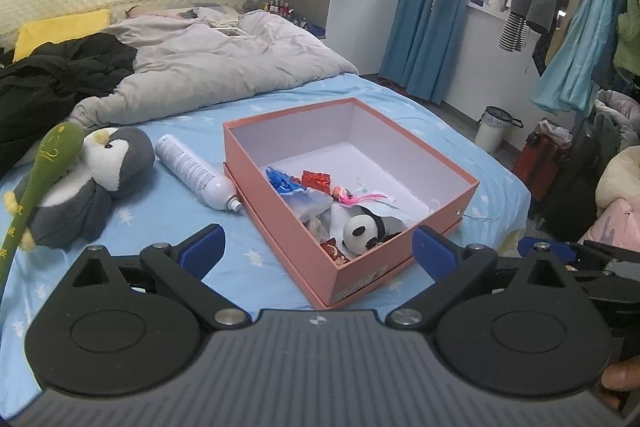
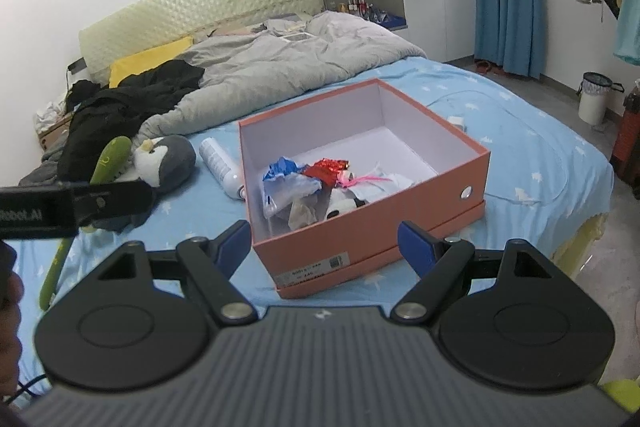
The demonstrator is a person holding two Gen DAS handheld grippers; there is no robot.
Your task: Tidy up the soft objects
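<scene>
Soft objects are found in 2 places on the blue bedsheet (image 1: 168,239), and the sorting is judged to be partly done. Of what is left outside, the largest piece is the grey penguin plush (image 1: 92,183), which is seen lying left of the box with a long green plush stick (image 1: 38,171) resting across it; neither is yet in the box. A white spray can (image 1: 196,173) is seen between the penguin and the box, just beside the box wall; being hard, it is judged not to belong to the sorting. The pink box (image 1: 400,267) is seen open, without a lid on top, and roughly half its white floor is bare. At its near end a small heap is gathered: a panda plush (image 1: 364,229), a blue-and-white crumpled piece (image 2: 286,179), a red shiny piece (image 2: 328,169) and a small pink item (image 1: 352,195); what lies beneath them cannot be told. The left gripper (image 1: 316,247) is held wide open over the near box corner, with nothing gripped. The right gripper (image 2: 324,245) is likewise spread wide and empty before the near box wall.
</scene>
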